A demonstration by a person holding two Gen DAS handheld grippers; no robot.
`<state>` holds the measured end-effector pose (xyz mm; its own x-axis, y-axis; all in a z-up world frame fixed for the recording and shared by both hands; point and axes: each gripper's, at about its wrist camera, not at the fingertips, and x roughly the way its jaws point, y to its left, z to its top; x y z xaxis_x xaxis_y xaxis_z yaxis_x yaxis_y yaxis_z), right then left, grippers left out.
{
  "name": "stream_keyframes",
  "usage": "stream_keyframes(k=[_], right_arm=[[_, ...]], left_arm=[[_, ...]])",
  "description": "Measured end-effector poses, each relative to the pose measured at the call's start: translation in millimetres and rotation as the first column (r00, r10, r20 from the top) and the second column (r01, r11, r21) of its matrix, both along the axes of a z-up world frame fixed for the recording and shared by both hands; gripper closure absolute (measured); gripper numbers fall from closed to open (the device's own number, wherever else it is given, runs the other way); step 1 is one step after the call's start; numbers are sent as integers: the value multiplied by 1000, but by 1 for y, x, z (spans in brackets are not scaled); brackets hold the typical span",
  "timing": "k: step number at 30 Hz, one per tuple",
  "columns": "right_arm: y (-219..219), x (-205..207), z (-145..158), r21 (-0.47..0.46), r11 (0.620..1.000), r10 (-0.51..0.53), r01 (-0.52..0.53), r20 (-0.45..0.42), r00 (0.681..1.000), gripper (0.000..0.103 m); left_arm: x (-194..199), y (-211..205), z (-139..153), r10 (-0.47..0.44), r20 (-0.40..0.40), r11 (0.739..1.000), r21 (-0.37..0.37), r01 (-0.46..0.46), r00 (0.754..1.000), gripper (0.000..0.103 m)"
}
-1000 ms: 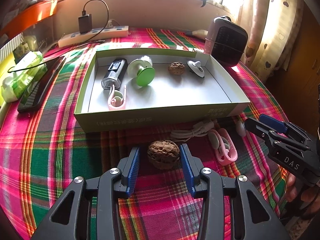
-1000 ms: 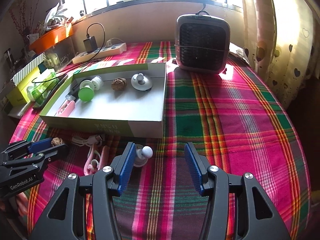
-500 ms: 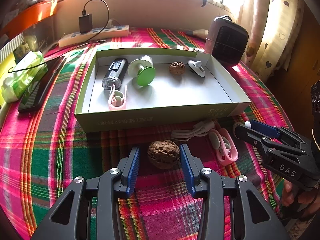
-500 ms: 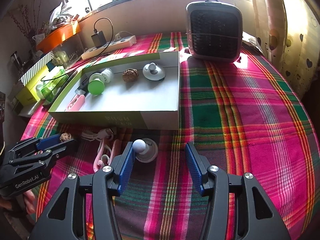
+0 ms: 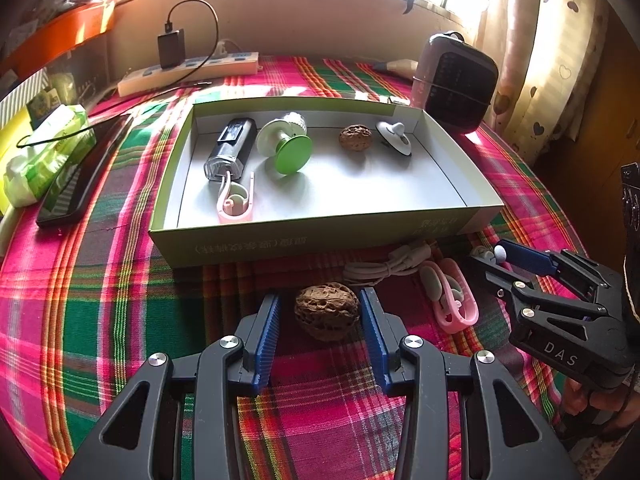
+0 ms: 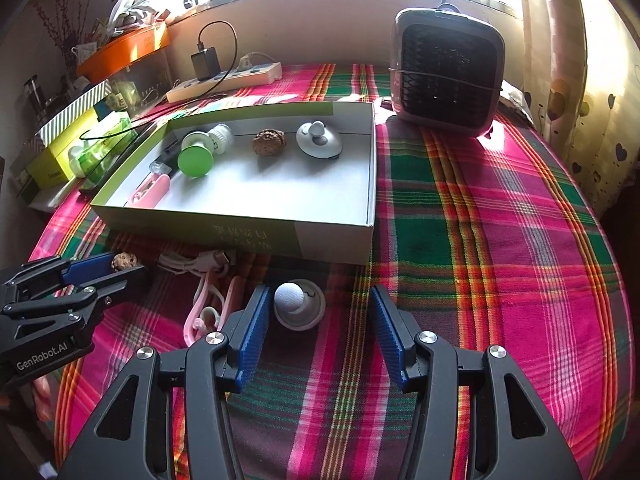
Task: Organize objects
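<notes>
My left gripper (image 5: 320,296) rests low over the plaid cloth, open, with a brown walnut (image 5: 326,312) lying between its blue pads; a gap shows on the walnut's left side. My right gripper (image 6: 319,290) is open around a white suction knob (image 6: 298,304) that sits close to its left pad. Both grippers stand before a shallow green box (image 5: 320,240) holding a second walnut (image 5: 355,138), a white knob (image 5: 394,136), a green-capped piece (image 5: 292,154), a black device (image 5: 232,148) and a pink clip (image 5: 236,202). A pink clip (image 5: 454,300) and a coiled white cable (image 5: 384,266) lie on the cloth between the grippers.
A small grey heater (image 6: 446,72) stands at the back right. A power strip with a charger (image 5: 188,68) lies along the back wall. A phone (image 5: 80,176), a tissue pack (image 5: 44,152) and boxes crowd the left edge. A hand (image 5: 600,404) holds the right gripper.
The right gripper has come forward and rolled slightly, so the white knob now lies between its fingers instead of ahead of them. The left gripper and its walnut have stayed put.
</notes>
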<state>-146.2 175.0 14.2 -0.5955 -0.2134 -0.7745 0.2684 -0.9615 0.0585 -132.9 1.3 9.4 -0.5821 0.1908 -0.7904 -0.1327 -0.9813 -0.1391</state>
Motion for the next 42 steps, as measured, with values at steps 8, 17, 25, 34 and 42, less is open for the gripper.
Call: stream_keyframes(k=[8,17,25,34,42], right_arm=[[0,1,0,10,1000,5,-5,-4,1000,64],[-1,2,0,10,1000,15,-15,-5,1000,72],[-1,2,0,7,1000,14,-14,-4,1000,76],[0,2,0,8,1000,12,-12,-5,1000,76],[1,3,1,8,1000,9,-9,-7,1000,76]], left_arm=[[0,0,0,7,-3,1000,3,-7,1000,66],[1,-1,-1,20,-8,1000,-7,-20,1000,72],[1,-1,-1,21,-7,1000,-3,-21,1000,72],[1,-1,-1,22,-7,1000,-2,-22,1000,72],[1,-2,-1,20,-8,1000,-4,-20,1000,72]])
